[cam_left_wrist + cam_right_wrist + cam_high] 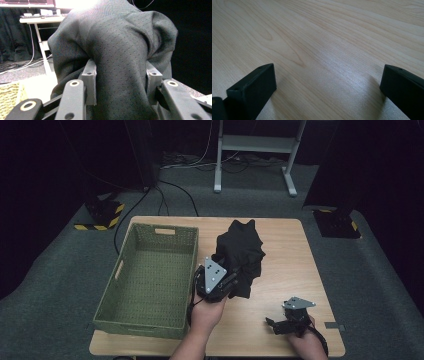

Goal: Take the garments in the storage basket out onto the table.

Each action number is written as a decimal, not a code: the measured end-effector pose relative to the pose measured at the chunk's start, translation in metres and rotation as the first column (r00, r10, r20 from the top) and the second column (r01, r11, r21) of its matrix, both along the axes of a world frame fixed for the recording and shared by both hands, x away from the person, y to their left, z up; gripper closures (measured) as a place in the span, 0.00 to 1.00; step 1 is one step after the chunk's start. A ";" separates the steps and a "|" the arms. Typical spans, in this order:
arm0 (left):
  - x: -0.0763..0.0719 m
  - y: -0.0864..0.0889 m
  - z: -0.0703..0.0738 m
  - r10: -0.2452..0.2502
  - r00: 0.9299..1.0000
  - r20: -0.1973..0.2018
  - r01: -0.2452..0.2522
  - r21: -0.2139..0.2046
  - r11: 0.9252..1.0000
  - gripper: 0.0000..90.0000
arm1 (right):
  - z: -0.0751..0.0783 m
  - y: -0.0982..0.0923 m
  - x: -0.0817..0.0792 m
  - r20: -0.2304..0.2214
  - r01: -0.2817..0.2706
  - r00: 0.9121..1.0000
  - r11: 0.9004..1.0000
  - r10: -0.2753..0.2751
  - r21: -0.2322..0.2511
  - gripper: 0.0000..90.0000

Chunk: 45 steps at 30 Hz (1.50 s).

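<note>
On the tabletop: black garment, beside green basket
Left gripper: jaws clamped on garment
Right gripper: jaws wide apart, holding nothing

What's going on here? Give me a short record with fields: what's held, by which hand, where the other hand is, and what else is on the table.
held thing: black cloth, bunched and lifted off the table
held by: left gripper, jaws clamped on a fold of the cloth
other hand: right gripper, jaws wide apart with nothing between them, low over bare wood near the table's front right
also on table: green basket, on the left side, nothing inside
likely next: cloth may go into the basket, a guess only
</note>
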<state>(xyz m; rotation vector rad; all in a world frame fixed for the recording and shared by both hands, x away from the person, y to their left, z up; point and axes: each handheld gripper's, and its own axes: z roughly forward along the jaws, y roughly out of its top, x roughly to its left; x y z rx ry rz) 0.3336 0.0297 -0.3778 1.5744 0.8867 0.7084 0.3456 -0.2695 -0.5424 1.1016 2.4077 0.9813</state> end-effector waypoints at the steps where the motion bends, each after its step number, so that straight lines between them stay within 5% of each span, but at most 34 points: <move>1: 0.001 -0.001 -0.002 0.001 1.000 -0.004 -0.001 0.000 1.000 0.63 | 0.000 0.000 0.000 0.000 0.000 1.000 1.000 0.000 0.000 0.00; 24: 0.014 -0.017 -0.042 0.001 0.994 -0.106 0.004 0.045 0.999 0.63 | 0.000 0.000 0.000 0.001 -0.001 1.000 1.000 0.001 0.000 0.00; 45: 0.030 -0.025 -0.080 0.012 0.977 -0.213 0.004 0.073 0.997 0.63 | 0.000 0.000 0.000 0.000 -0.005 1.000 1.000 0.005 0.001 0.00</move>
